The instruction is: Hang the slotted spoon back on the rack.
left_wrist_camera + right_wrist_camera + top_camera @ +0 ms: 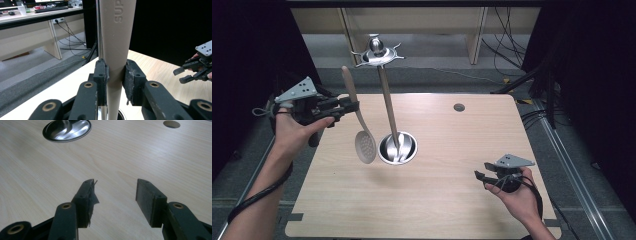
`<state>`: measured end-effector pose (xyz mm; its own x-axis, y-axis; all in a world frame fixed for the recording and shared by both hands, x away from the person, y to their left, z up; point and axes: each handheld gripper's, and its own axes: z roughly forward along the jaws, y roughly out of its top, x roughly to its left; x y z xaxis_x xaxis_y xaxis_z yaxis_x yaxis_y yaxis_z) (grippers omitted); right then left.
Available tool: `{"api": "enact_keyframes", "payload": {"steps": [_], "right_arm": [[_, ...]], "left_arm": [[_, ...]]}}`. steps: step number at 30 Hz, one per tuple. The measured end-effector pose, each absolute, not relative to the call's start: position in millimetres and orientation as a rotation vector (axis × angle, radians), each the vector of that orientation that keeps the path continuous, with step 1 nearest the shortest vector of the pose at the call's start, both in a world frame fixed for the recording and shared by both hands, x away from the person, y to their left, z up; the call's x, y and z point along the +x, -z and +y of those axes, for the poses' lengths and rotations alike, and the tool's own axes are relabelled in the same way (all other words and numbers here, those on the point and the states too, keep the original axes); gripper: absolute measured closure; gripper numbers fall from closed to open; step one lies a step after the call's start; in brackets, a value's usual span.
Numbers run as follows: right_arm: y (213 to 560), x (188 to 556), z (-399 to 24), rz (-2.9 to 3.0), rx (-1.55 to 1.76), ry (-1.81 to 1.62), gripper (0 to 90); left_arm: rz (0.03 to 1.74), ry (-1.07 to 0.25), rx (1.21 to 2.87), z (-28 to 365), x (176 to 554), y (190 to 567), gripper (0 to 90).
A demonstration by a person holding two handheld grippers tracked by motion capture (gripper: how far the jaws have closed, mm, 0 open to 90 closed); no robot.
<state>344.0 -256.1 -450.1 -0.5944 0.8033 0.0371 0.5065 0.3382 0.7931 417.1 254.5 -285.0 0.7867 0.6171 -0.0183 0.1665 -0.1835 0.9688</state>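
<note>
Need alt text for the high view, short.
The left tool is shut on the handle of a beige slotted spoon, holding it in the air beside a metal utensil stand on a wooden table. The right tool is open and holds nothing, low over the table's right side.

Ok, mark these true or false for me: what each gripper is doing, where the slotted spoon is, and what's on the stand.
1. The left gripper is clamped on the slotted spoon's handle. True.
2. The spoon lies flat on the table. False: it is held up in the air, bowl end down.
3. The right gripper holds a fork. False: its jaws are open and hold nothing, low over the table.
4. The stand has a round metal base. True.
5. The spoon hangs from the stand's top hooks. False: it is beside the stand, in the left gripper.
</note>
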Motion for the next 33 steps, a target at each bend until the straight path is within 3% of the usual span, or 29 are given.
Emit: {"api": "enact_keyframes", "payload": {"steps": [33], "right_arm": [[449.8,343.3,-255.7,2.268,1.179,-1.129,49.7]], "left_arm": [[0.614,-0.421,1.743,252.4,426.8,279.9,72.9]]}}
